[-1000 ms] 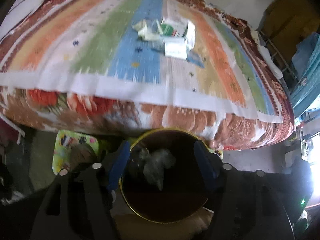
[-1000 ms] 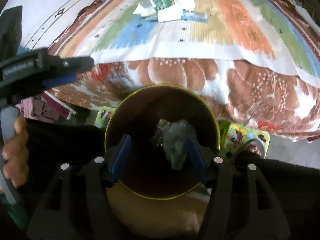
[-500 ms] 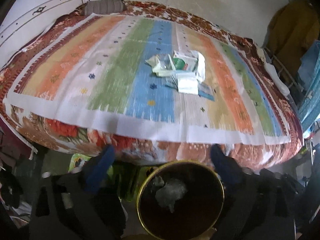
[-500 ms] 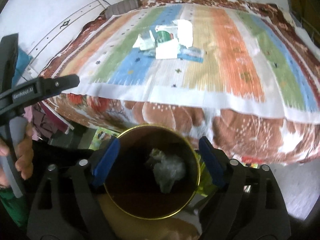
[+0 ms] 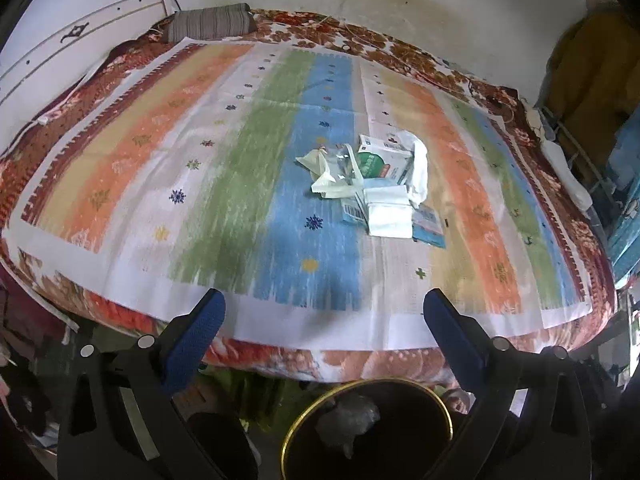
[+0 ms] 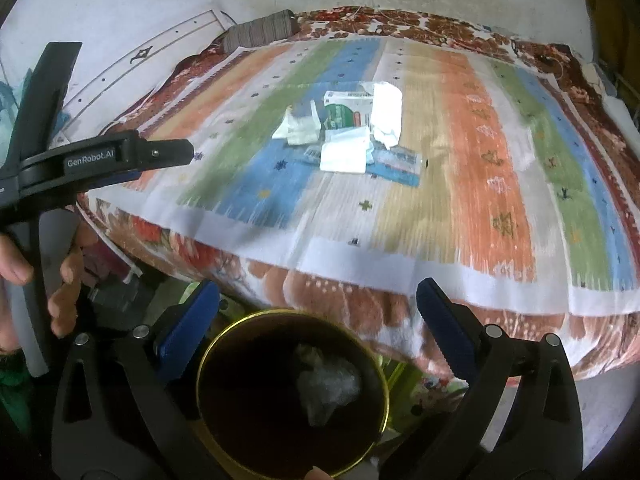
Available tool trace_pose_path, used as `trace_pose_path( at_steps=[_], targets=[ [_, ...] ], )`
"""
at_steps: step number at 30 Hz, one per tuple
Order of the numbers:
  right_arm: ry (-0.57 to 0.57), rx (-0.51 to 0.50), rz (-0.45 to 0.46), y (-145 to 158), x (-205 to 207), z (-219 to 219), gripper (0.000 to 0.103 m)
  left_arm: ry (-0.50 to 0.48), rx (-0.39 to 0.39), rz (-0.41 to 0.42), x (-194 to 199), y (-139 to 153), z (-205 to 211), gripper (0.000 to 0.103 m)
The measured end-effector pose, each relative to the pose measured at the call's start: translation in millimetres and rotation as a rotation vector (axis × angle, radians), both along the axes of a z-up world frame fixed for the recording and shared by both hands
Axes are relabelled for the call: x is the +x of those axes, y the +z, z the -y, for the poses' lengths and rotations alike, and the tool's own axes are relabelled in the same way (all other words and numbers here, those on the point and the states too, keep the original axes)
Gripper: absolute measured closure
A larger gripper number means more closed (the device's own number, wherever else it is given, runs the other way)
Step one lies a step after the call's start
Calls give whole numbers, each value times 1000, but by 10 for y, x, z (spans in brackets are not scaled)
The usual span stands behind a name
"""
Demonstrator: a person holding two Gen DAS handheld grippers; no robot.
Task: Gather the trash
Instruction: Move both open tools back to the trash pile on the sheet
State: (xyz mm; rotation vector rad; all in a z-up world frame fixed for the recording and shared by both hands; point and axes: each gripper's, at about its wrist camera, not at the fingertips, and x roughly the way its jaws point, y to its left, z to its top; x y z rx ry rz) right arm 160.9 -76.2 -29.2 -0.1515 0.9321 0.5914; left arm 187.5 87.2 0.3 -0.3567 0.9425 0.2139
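Trash pile [image 5: 374, 184] lies mid-mat [image 5: 240, 184] on the bed; a crumpled wrapper [image 6: 328, 388] sits in the gold-rimmed bin [image 6: 384, 380] below. I note both tools empty — left gripper [image 5: 324, 320] fully spread, right gripper [image 6: 318, 304] just opened wide.

The bin [image 5: 366, 432] was cut off by the lower edge in the left wrist view; its dark inside hid all but one pale crumpled wad [image 6: 326, 384]. Print on the litter pile [image 5: 376, 184] was too small to read. The bedspread [image 6: 460, 184] was smeared by blur in the right wrist view. The hand [image 6: 44, 276] was cut off at the left edge.
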Motion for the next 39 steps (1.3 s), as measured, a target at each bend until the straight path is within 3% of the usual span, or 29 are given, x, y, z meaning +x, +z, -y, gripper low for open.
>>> trace_pose_path(
  at_steps=[5, 12, 22, 27, 31, 35, 39],
  targets=[
    [30, -18, 23, -5, 139, -143, 9, -59, 20, 25, 223, -10, -13, 6],
    [10, -17, 59, -8, 416, -234, 10, -119, -114, 70, 491, -58, -193, 6],
    [1, -10, 15, -166, 868, -328, 11, -114, -96, 39, 796, -298, -437, 7],
    [-1, 12, -13, -277, 1062, -385, 16, -85, -141, 27, 911, -401, -602, 19],
    [-1, 22, -58, -394, 1194, -460, 22, -109, -152, 27, 1028, -469, -645, 22],
    [-3, 13, -71, -483, 1313, -521, 28, -127, -193, 6, 1146, -583, -680, 33],
    [0, 14, -105, -601, 1442, -565, 34, -164, -169, -6, 1249, -645, -615, 37]
  ],
)
